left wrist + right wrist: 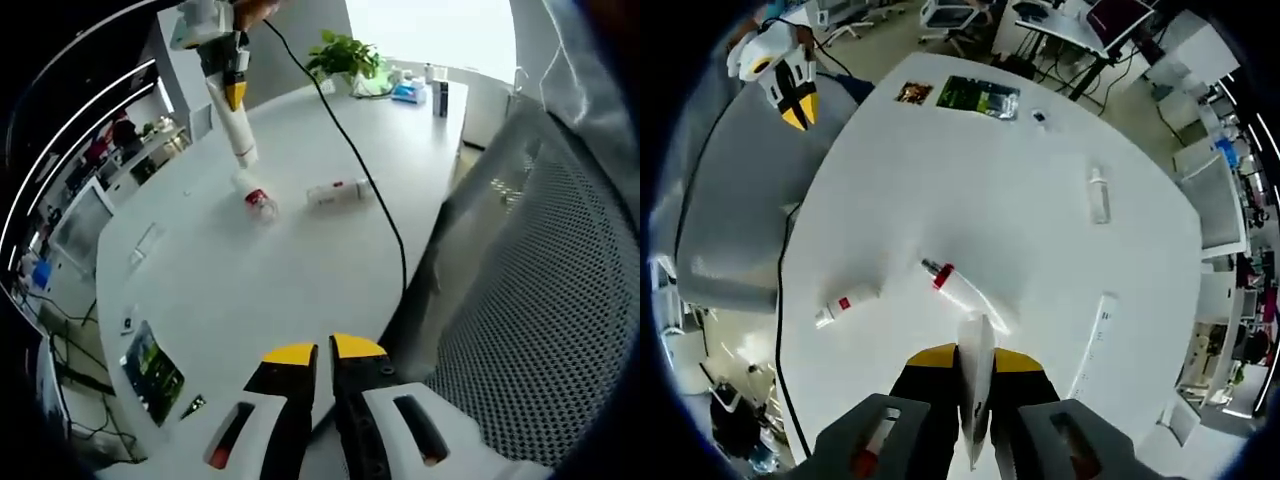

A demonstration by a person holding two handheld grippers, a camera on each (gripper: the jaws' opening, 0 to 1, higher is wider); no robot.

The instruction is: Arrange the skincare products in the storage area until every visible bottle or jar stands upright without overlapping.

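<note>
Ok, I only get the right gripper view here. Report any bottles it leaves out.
Observer: In the left gripper view, a dark bottle stands upright at the far end of the table, near a potted plant.
Operator: Now give me the left gripper's jaws.
Observer: The left gripper has its jaws drawn together with nothing between them, over the table edge beside a mesh chair.
Operator: Describe the tube I'm holding, side on.
Observer: The right gripper holds the white tube cap end down, close to the lying red-banded bottle.
</note>
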